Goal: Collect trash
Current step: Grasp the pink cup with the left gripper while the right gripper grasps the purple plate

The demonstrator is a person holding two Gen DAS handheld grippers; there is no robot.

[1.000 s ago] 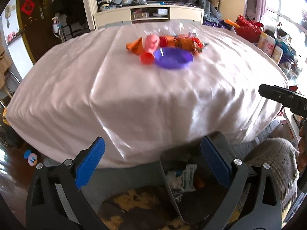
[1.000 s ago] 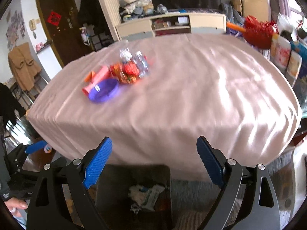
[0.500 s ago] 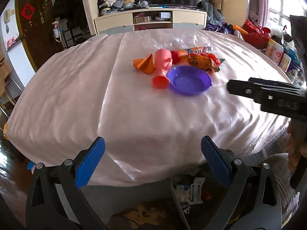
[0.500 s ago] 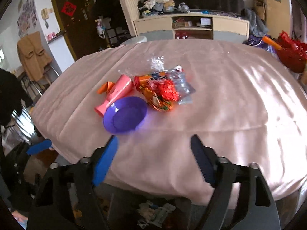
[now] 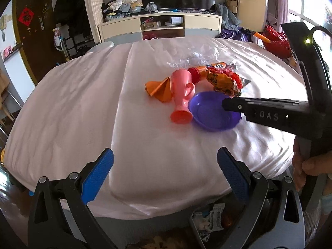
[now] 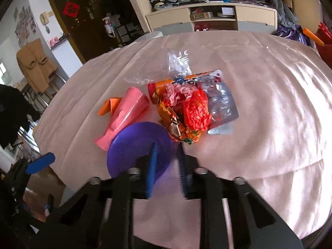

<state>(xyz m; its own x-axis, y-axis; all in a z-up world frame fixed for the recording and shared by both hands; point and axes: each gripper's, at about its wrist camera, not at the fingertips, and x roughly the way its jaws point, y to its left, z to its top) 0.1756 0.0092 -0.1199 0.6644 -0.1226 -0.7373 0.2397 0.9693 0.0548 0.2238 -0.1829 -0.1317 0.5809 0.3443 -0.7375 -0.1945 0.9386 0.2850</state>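
My right claw [image 6: 166, 166] has just been closing, nothing between its pads, and now hangs over the purple bowl [image 6: 137, 145]. Left claw [image 5: 164, 172] stays wide apart. Crinkled wrappers [image 6: 186, 112] lie mid-desk [image 5: 83, 103] on glossy pink cloth.

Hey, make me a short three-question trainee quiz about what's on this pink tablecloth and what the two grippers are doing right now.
1. True or false: the round purple plastic dish sits empty beside the pink plastic cup lying on its side.
2. Which gripper has wide-open jaws? A. left gripper B. right gripper
3. Fill in: below the table edge, a dark bin already holds crumpled ____.

Key: 1 true; 2 A; 3 wrappers. The right gripper's jaws have just been closing, nearly together, over the dish rim; whether they pinch it is unclear.
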